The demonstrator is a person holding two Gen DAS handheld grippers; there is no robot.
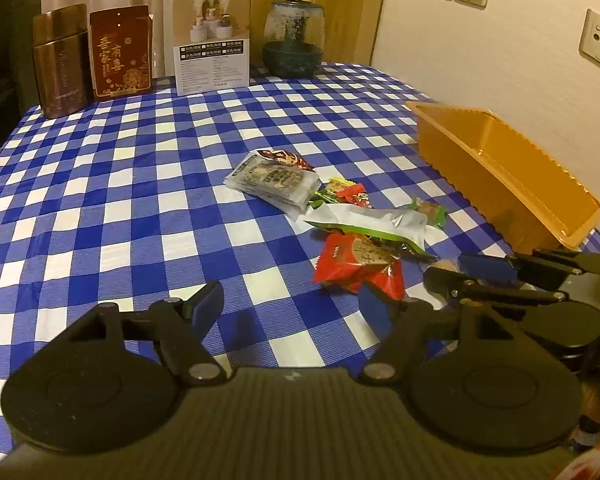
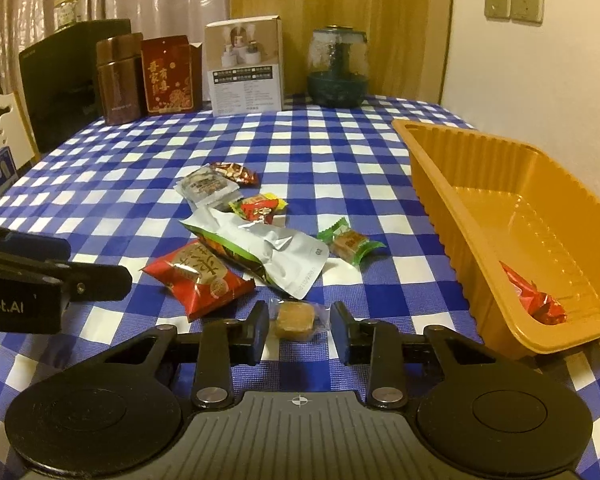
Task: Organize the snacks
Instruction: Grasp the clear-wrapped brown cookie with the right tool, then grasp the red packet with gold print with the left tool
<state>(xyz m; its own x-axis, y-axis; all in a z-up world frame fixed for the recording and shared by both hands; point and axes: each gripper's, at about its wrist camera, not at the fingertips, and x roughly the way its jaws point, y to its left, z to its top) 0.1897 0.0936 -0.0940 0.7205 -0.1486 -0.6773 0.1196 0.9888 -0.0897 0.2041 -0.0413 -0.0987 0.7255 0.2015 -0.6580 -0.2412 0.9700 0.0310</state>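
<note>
A small brown cake in a clear wrapper (image 2: 294, 317) lies on the checked cloth between the fingers of my right gripper (image 2: 300, 320). The pads stand close at the wrapper's ends, with slim gaps to the cake, so the gripper reads open. My left gripper (image 1: 290, 304) is open over bare cloth, and a red packet (image 1: 360, 260) lies just beyond its right fingertip. Past that lie a silver and green bag (image 2: 260, 248), a green-wrapped sweet (image 2: 350, 242), small red and yellow packets (image 2: 260, 208) and a grey packet (image 2: 210, 188). The orange tray (image 2: 440, 200) at right holds one red packet (image 2: 536, 296).
Along the table's far edge stand a brown tin (image 2: 118, 80), a red box (image 2: 168, 76), a white carton (image 2: 246, 66) and a glass jar (image 2: 338, 68). A wall with sockets (image 2: 514, 0) runs right of the tray. A dark cabinet and a white chair stand off the left edge.
</note>
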